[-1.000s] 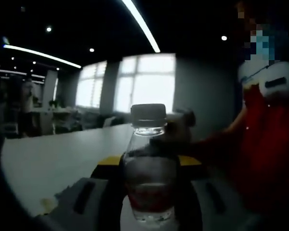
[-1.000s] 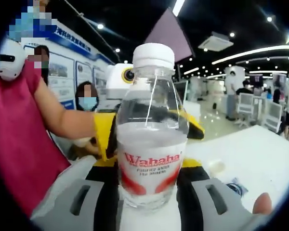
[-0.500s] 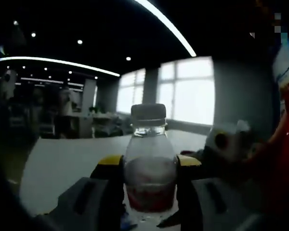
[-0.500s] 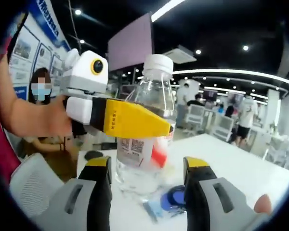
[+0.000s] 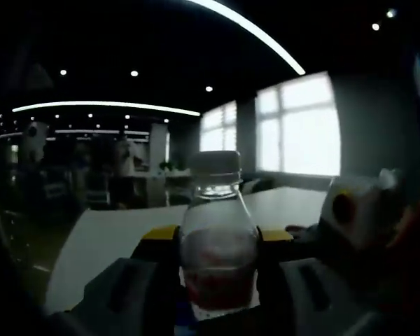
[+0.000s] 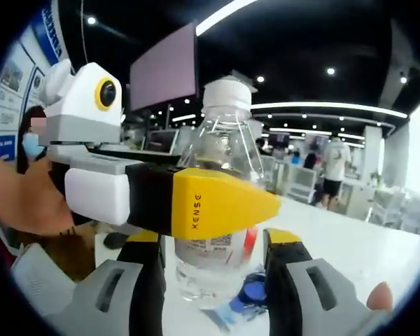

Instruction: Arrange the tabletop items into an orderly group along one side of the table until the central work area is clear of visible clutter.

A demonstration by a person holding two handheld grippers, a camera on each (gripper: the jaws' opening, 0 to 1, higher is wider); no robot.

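Observation:
A clear water bottle with a white cap and a red label stands upright between my left gripper's yellow-tipped jaws, which are shut on its body. In the right gripper view the same bottle rises behind the left gripper, whose yellow jaw lies across its middle. My right gripper is open, its jaws standing apart on either side of the bottle's base with a gap on each side. The right gripper also shows at the right edge of the left gripper view.
A small blue item lies on the white table by the bottle's foot. The tabletop stretches away to the left. A person's hand holds the left gripper. People stand far behind.
The right gripper let go of the bottle, opened and drew back. The left gripper now holds the bottle alone. Both views have swung round.

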